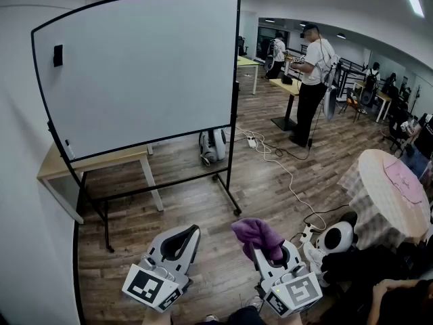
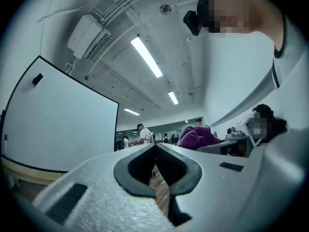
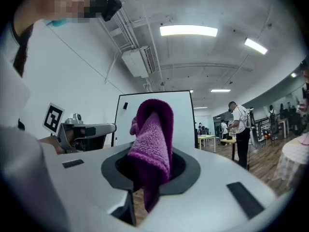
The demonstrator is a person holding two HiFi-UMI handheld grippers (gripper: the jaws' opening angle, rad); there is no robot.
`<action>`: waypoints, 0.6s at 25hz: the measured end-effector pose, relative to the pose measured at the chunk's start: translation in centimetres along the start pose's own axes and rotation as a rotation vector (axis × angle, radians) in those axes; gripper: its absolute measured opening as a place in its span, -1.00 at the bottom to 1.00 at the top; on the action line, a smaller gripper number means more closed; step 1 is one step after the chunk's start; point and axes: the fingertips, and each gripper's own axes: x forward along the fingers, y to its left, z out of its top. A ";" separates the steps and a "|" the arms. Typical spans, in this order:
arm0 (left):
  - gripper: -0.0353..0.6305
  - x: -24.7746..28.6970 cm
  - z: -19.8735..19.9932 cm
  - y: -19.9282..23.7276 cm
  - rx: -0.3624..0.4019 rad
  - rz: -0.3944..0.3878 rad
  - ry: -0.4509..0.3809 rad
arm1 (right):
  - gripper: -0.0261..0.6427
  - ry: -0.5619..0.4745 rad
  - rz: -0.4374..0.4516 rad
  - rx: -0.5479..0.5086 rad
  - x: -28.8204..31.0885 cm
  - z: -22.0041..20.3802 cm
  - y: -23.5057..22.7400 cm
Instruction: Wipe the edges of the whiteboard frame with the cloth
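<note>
Cloth (image 3: 153,134) pinched in right gripper (image 3: 150,167); left gripper (image 2: 155,151) closed, empty. Risk: friction along whiteboard frame (image 1: 235,80) may drag cloth free.

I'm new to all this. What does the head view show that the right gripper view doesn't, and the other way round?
Only the head view shows the wheeled stand under the board, a white cable on the floor, and the marker cube on the right gripper. Only the right gripper view shows the ceiling lights, an air-conditioning unit, and close up, that gripper shut on the purple cloth. Both show the whiteboard, the cloth, the left gripper and a person standing at a table.
</note>
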 end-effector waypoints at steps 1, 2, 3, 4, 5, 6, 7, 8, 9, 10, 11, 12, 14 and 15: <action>-0.84 0.0 0.0 0.1 -0.002 0.000 -0.002 | -0.70 -0.002 -0.001 0.000 0.0 0.1 0.1; -0.84 -0.1 0.0 0.2 -0.004 0.000 -0.003 | -0.70 -0.003 -0.003 0.001 0.1 0.1 0.1; -0.84 -0.1 0.0 0.3 -0.005 0.000 -0.003 | -0.70 -0.004 -0.004 0.001 0.1 0.1 0.2; -0.84 -0.1 0.0 0.4 -0.007 -0.002 -0.004 | -0.70 -0.005 -0.005 0.000 0.2 0.1 0.3; -0.84 -0.1 -0.1 0.4 -0.010 -0.004 -0.005 | -0.70 -0.004 -0.006 -0.002 0.2 0.1 0.3; -0.84 -0.1 -0.2 0.4 -0.013 -0.006 -0.006 | -0.70 -0.004 -0.008 -0.004 0.2 0.0 0.3; -0.84 0.0 -0.2 0.4 -0.015 -0.008 -0.008 | -0.70 -0.003 -0.010 -0.007 0.2 0.0 0.3; -0.84 0.0 -0.2 0.4 -0.017 -0.009 -0.010 | -0.70 -0.003 -0.012 -0.008 0.2 -0.1 0.3; -0.84 0.1 -0.2 0.4 -0.017 -0.011 -0.012 | -0.70 -0.004 -0.014 -0.008 0.2 -0.1 0.2; -0.84 0.1 -0.2 0.5 -0.017 -0.013 -0.013 | -0.70 -0.004 -0.015 -0.007 0.3 -0.1 0.2; -0.84 0.1 -0.2 0.6 -0.017 -0.014 -0.014 | -0.70 -0.004 -0.016 -0.007 0.4 0.0 0.2; -0.84 0.1 -0.1 0.7 -0.017 -0.015 -0.014 | -0.70 -0.004 -0.017 -0.007 0.5 0.0 0.2; -0.85 0.1 -0.1 0.8 -0.016 -0.015 -0.012 | -0.70 -0.003 -0.018 -0.008 0.6 0.1 0.3; -0.84 0.0 0.0 0.9 -0.014 -0.015 -0.013 | -0.70 -0.002 -0.020 -0.009 0.6 0.1 0.4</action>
